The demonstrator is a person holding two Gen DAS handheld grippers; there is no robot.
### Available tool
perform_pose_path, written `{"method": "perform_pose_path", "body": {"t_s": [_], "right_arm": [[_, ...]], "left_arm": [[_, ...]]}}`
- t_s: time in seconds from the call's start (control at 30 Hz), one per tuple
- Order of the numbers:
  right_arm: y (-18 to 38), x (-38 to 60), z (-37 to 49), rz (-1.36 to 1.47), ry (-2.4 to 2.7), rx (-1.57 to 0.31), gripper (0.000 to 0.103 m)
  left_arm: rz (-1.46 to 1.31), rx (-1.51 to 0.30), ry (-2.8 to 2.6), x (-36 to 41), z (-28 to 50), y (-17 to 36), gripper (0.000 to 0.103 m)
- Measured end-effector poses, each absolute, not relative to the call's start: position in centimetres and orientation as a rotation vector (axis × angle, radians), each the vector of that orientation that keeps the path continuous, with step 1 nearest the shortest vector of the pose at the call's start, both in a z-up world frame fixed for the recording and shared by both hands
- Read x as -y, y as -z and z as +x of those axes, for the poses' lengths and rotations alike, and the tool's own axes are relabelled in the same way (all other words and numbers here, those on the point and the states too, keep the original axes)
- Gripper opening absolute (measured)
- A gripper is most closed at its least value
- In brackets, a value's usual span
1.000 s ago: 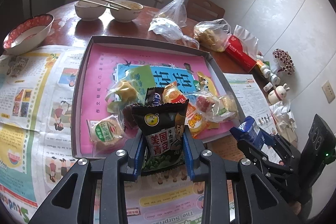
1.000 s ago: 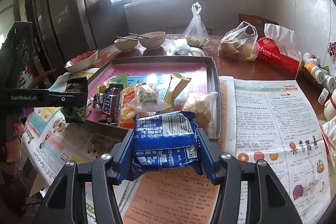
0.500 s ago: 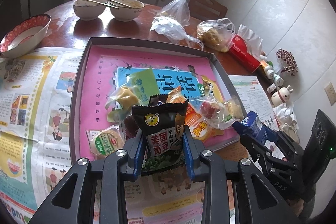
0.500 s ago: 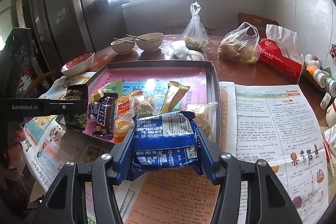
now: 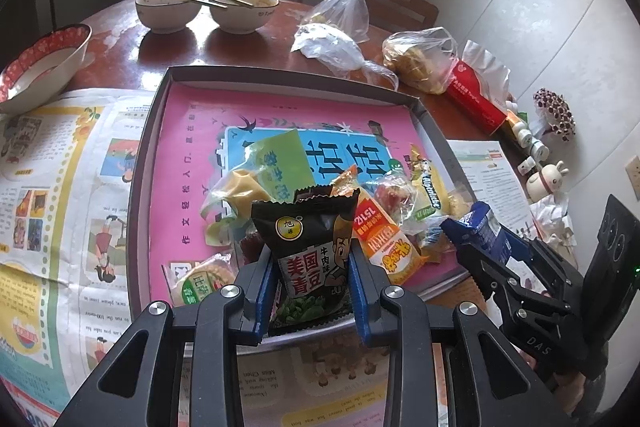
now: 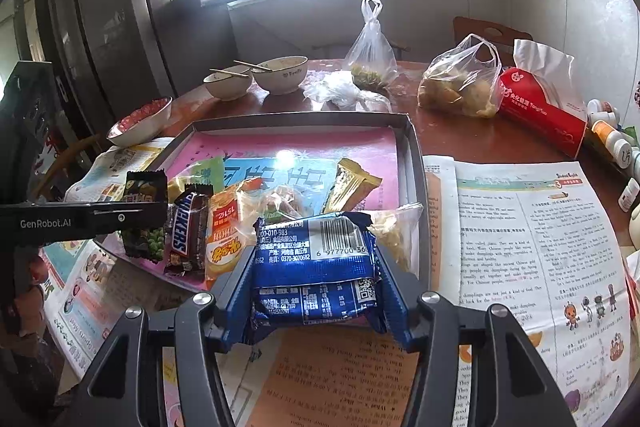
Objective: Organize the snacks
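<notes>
**Inspector A:** Left gripper (image 5: pixel 312 267): jaws closed against both sides of a black green-pea snack packet (image 5: pixel 310 247), which stands upright between the blue pads. The packet is held above the near edge of the grey tray (image 5: pixel 138 187), at roughly 6 o'clock of the tray in the left wrist view.

**Inspector B:** Confirmed. Right gripper (image 6: pixel 314 267): jaws clamped on a blue wrapped packet (image 6: pixel 316 259), barcode side up, lying flat between the fingers. It sits over the near right corner of the tray, about 5 o'clock, with newspaper (image 6: pixel 532 247) beneath and to the right.

**Inspector A:** Tray contents?

**Inspector B:** A pink and blue sheet lines it. Loose snacks are bunched at the near end: a Snickers bar (image 6: pixel 188 231), an orange sachet (image 6: pixel 226 235), a gold-wrapped bar (image 6: pixel 350 185), a green packet (image 5: pixel 280 163) and a round biscuit in clear wrap (image 5: pixel 200 281). The far half of the liner is bare.

**Inspector A:** Surroundings?

**Inspector B:** On the wooden table at 12 o'clock, two white bowls (image 5: pixel 204 9) with chopsticks laid across. A red-rimmed bowl (image 5: pixel 44 63) at 10 o'clock. Tied plastic bags (image 6: pixel 372 47) and a red tissue pack (image 6: pixel 540 107) at 1 to 2 o'clock.
</notes>
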State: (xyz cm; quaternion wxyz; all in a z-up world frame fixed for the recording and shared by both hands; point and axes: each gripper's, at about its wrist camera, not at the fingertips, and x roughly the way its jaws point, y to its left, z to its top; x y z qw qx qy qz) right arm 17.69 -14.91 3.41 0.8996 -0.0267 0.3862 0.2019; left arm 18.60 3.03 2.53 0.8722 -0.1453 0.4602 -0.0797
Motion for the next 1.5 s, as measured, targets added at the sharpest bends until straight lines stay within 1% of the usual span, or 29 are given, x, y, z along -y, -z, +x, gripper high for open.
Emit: {"method": "perform_pose_path", "body": {"t_s": [0.37, 0.67, 0.73, 0.8, 0.9, 1.03, 1.1, 1.37, 1.4, 1.47, 1.5], "right_arm": [[-2.9, 13.6, 19.4, -0.065, -0.428, -0.786, 0.057], [-2.9, 13.7, 19.1, -0.071, -0.417, -0.771, 0.060], [-3.0, 13.8, 19.0, -0.077, -0.409, -0.767, 0.061], [-3.2, 13.9, 18.8, -0.081, -0.406, -0.763, 0.065], [-3.5, 14.1, 18.5, -0.077, -0.403, -0.756, 0.066], [-4.0, 14.3, 18.1, -0.073, -0.402, -0.743, 0.068], [-4.2, 14.4, 17.9, -0.072, -0.402, -0.736, 0.071], [-5.4, 14.5, 16.5, -0.068, -0.393, -0.690, 0.078], [-5.6, 14.5, 16.3, -0.067, -0.391, -0.682, 0.079], [-5.9, 14.6, 15.9, -0.062, -0.391, -0.667, 0.081], [-6.0, 14.6, 15.6, -0.060, -0.391, -0.662, 0.082]], "left_arm": [[-0.269, -0.961, 0.137, -3.0, 19.6, -2.0, 0.033], [-0.241, -0.958, 0.127, -2.7, 19.8, -2.0, 0.035], [-0.235, -0.958, 0.127, -2.6, 19.8, -2.1, 0.038], [-0.228, -0.956, 0.125, -2.5, 19.7, -2.2, 0.042], [-0.219, -0.942, 0.122, -2.4, 19.5, -2.6, 0.048], [-0.211, -0.926, 0.119, -2.4, 19.0, -3.1, 0.052], [-0.207, -0.918, 0.116, -2.4, 18.8, -3.3, 0.055], [-0.187, -0.882, 0.083, -2.5, 17.5, -4.1, 0.057], [-0.185, -0.875, 0.080, -2.6, 17.2, -4.3, 0.059], [-0.181, -0.863, 0.074, -2.5, 16.8, -4.5, 0.068], [-0.177, -0.855, 0.070, -2.5, 16.4, -4.6, 0.069]]}}
